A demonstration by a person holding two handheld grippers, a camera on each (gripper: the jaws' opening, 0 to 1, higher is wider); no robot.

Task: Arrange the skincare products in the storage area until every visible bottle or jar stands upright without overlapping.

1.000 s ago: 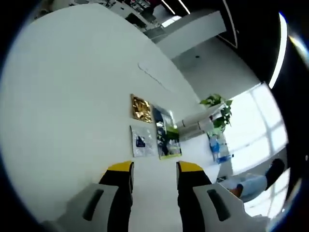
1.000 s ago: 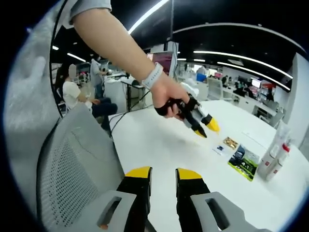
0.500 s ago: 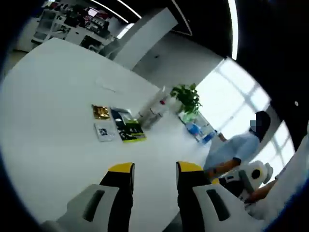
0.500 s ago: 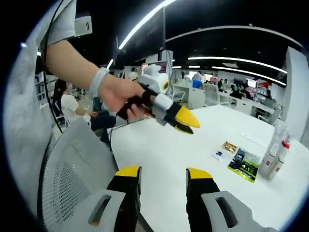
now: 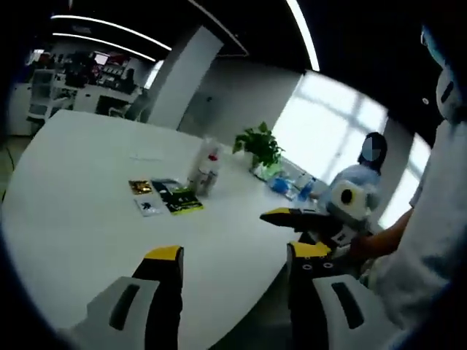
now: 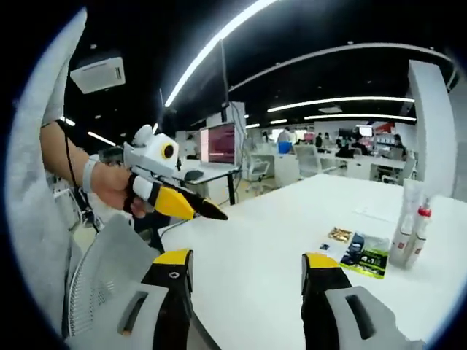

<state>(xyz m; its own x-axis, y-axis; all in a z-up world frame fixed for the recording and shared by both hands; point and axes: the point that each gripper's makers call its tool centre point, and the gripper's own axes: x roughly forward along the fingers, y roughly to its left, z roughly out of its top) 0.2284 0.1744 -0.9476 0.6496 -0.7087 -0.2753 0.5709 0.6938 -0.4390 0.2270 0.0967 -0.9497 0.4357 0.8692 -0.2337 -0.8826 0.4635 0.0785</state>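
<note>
Both hand-held grippers are up in the air with nothing in them. The left hand-held gripper (image 5: pixel 233 255) has its jaws wide apart, and so does the right hand-held gripper (image 6: pixel 248 261). Two tall bottles (image 6: pixel 407 227) stand close together far across the white counter (image 6: pixel 270 255), their long sides pointing straight up. Flat packets (image 6: pixel 361 251) lie beside them, long sides flat on the counter. I think the risk is a bump: the bottles are thin and tall, so a fast reach could tip one into the other or onto the packets.
</note>
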